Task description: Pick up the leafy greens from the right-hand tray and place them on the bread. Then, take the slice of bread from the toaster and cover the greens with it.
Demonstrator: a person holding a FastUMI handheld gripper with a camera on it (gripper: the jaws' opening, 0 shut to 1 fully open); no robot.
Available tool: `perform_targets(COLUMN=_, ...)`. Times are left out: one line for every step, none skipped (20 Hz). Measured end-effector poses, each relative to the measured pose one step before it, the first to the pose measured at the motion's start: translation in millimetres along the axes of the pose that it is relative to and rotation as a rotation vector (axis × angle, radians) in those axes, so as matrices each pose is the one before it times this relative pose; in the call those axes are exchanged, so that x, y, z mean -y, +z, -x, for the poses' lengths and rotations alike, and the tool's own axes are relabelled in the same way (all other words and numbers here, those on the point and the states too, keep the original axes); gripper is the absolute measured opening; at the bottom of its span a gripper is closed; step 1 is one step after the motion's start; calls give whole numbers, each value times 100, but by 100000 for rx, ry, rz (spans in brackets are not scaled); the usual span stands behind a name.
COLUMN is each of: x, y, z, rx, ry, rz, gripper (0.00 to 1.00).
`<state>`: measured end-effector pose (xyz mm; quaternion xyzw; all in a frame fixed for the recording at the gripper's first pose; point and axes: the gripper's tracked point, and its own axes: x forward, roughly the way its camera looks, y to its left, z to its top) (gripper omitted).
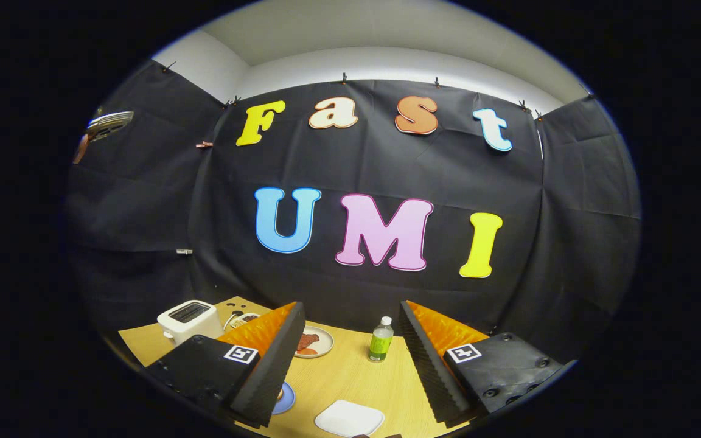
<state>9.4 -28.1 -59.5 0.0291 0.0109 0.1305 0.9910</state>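
My gripper point(350, 340) hangs well above the wooden table point(350, 377), fingers wide apart with nothing between them. A white toaster point(188, 319) stands at the table's far left, beyond the left finger; its slot looks dark and I cannot tell if bread is in it. A round plate point(317, 342) with reddish food peeks out just past the left finger. A blue plate point(285, 398) lies partly hidden under the left finger. A white square tray point(349, 418) sits near the table's front edge, between the fingers. No leafy greens are visible.
A small bottle point(381, 340) with a green label and white cap stands upright between the fingers, further back. Another small plate point(244, 319) lies behind the toaster. Black cloth walls close off the table at the back and sides.
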Motion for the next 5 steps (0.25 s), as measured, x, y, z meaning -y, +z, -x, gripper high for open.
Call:
perform_targets(x=178, y=-46, z=67, rx=72, ry=7, rz=166, gripper=97)
perform_targets(x=174, y=-96, z=46, rx=121, ry=-162, rz=78, gripper=96)
perform_targets(x=83, y=-232, z=-104, rx=-380, ry=-11, rz=-281, gripper=96)
perform_targets(x=28, y=-112, z=-2, rx=-89, ry=162, rz=-515, gripper=96)
perform_targets(x=-25, y=-187, z=-117, rx=-387, ry=33, rz=-572, gripper=97)
